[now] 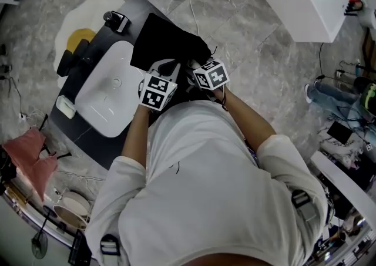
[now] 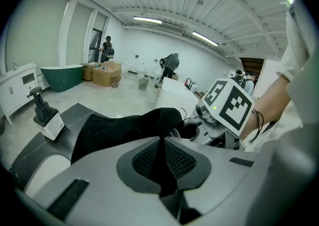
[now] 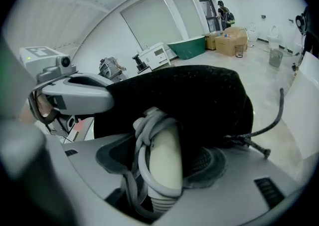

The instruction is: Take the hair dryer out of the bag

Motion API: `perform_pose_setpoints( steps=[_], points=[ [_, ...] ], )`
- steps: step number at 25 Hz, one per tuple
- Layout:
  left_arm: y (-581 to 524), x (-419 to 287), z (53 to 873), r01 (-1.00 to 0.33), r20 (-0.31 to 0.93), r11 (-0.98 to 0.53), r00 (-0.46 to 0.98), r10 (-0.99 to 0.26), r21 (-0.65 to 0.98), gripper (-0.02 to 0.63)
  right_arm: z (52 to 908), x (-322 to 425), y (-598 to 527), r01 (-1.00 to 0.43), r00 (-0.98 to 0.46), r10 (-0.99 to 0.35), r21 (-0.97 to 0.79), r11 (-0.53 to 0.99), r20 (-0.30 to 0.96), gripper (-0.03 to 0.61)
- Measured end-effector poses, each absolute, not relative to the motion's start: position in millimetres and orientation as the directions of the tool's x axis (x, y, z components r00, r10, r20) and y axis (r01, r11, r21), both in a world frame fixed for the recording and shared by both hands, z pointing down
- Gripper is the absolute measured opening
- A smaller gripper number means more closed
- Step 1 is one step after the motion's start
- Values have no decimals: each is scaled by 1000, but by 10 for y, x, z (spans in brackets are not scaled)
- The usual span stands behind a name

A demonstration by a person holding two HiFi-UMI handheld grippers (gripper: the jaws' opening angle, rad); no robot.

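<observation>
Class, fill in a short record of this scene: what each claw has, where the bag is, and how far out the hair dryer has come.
left claw: shut on a fold of the black bag
right claw: closed on the handle of the hair dryer, with the cord wound round it
hair dryer: white handle shows at the bag's mouth; the rest is hidden inside
black bag: over the dark counter, beside the white basin
stage: dryer not yet out

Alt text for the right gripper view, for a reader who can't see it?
The right tool grips the white, cord-wrapped handle of the hair dryer, which sticks out of the mouth of a black bag. At the left of the view, the left tool holds the bag's edge.
</observation>
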State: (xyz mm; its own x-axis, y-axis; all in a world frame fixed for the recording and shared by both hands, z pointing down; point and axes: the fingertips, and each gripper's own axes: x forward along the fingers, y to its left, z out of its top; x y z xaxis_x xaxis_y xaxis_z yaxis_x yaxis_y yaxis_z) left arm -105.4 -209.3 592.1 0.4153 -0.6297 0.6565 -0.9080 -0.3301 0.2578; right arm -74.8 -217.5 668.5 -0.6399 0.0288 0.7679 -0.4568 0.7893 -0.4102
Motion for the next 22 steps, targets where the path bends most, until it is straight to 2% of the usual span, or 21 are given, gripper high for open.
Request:
perform_pose_setpoints(
  steps=[10, 15, 20, 22],
  points=[
    [-2054, -939, 5892, -918, 702, -353, 371, -608, 179, 37, 6621, -384, -2191, -494, -669, 33, -477, 727, 742, 267],
    [-2059, -985, 5891, -938, 718, -302, 327, -615, 168, 37, 6565, -236, -2080, -427, -636, 39, -393, 814, 771, 267],
    [-2066, -899, 5846, -935, 720, -320, 327, -612, 152, 37, 6596, -77, -2142, -511, -700, 51, -550, 661, 712, 267],
    [-2065, -881, 5855, -939, 724, -314, 314, -615, 141, 37, 6582, -53, -2149, -503, -693, 50, -532, 681, 719, 267]
  ],
)
